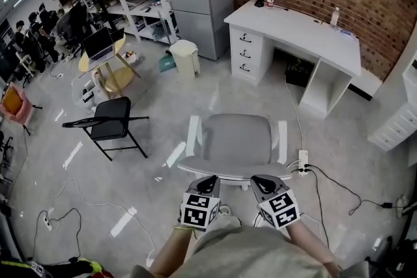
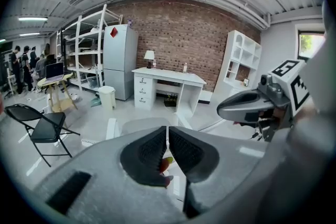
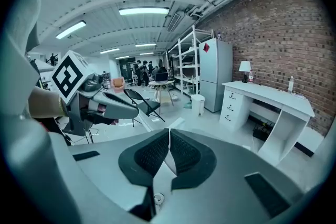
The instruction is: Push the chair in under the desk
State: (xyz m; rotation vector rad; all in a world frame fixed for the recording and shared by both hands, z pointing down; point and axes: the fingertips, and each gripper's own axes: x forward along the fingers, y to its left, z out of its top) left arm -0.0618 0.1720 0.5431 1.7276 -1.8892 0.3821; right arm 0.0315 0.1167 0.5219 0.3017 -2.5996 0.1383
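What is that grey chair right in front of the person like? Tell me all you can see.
The chair has a broad pale grey seat that looks padded, a white armrest along each side and a white rim curving round the back. It stands upright on the floor, apart from the white desk, facing its open knee space and not yet pushed in. Its base is hidden. The left gripper and right gripper, jaws together, sit at its back edge; contact can't be confirmed.
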